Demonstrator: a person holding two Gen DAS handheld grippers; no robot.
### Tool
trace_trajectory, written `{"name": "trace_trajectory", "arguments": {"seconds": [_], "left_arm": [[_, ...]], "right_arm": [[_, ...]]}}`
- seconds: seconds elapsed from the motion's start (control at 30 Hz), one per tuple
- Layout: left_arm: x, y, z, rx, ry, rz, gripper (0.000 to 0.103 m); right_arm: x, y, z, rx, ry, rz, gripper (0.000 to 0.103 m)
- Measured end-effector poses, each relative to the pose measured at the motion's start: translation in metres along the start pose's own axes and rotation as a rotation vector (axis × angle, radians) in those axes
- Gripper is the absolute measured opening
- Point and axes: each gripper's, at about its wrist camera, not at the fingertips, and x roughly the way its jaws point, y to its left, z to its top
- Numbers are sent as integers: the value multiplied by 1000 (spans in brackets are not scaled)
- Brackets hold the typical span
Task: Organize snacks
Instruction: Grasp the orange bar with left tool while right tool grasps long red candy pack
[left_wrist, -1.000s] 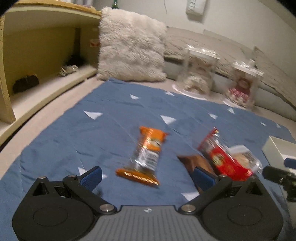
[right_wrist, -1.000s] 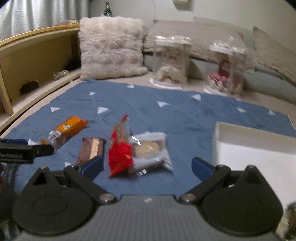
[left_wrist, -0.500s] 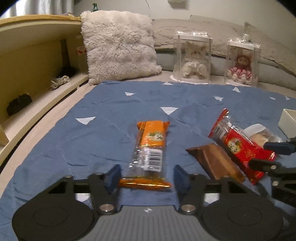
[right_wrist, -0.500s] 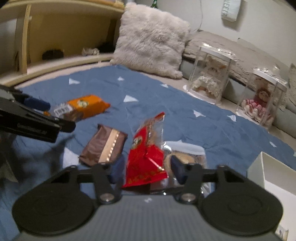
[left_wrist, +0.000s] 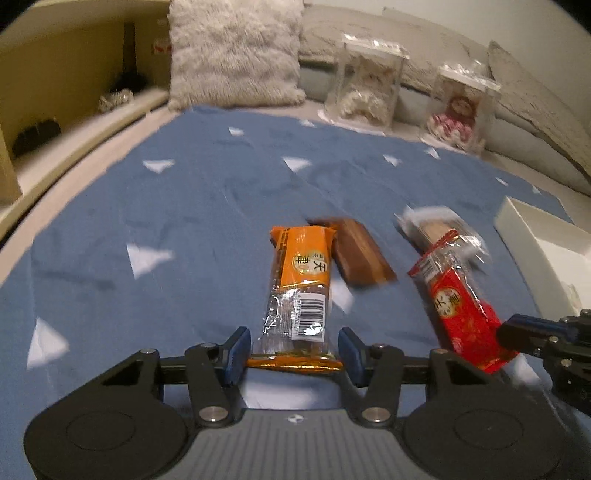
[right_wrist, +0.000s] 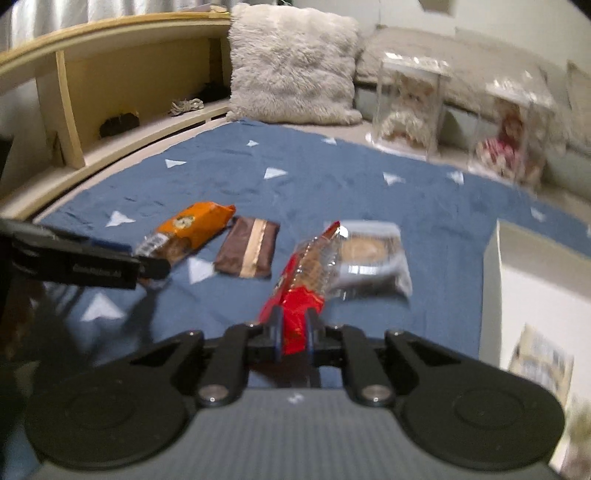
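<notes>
The right tool is pinched on the near end of the red snack packet; its jaws have just been closing, and the packet's crumpled red foil now sits squeezed between the pads, with the rest of the wrapper stretching away ahead of it. Just beyond the packet's far end, to the right of it, lies the clear-wrapped round biscuit. Further right of this tool stands the white box, which I judge to be where the snacks are meant to go; something pale and blurred shows in its near corner, but I cannot tell what it is.

The left tool has its jaws drawn in around the near end of the orange snack bar, which lies lengthwise straight ahead of it. The blue pads stand just beside the wrapper's edges; whether they press on it I cannot tell. Ahead and slightly right of the bar, touching or nearly touching its far end, lies the brown chocolate packet.

All four snacks are on the blue cloth spread on what looks like a bed or sofa. So the sorting seems barely begun: two items are being picked up, none of these four is in the box, and the brown packet and the round biscuit are untouched.
</notes>
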Motion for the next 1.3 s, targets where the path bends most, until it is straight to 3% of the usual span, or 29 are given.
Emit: {"name": "trace_trajectory", "arguments": {"seconds": [0.23, 0.3, 0.33, 0.4, 0.43, 0.73, 1.03, 1.13, 1.3], "left_arm": [[-22, -26, -25, -2, 31, -41, 56], [-21, -34, -26, 14, 24, -37, 67], [-18, -37, -25, 23, 18, -30, 68], [-13, -40, -21, 26, 7, -24, 68], [-10, -40, -19, 21, 8, -24, 68], [12, -40, -3, 42, 12, 6, 68], [19, -40, 0, 91, 31, 14, 64], [19, -38, 1, 87, 37, 22, 57], [20, -34, 1, 65, 43, 13, 56]], "right_arm": [[-42, -9, -31, 108, 44, -1, 6], [-47, -12, -36, 136, 35, -21, 9], [-48, -14, -37, 151, 17, -31, 13], [-45, -16, -35, 186, -13, -35, 49], [-42, -17, -33, 203, -20, -31, 53], [15, -22, -10, 351, 42, 1, 53], [41, -16, -1, 356, 84, -4, 57], [44, -13, 4, 357, 105, -11, 57], [52, -7, 2, 317, 152, -44, 56]]}}
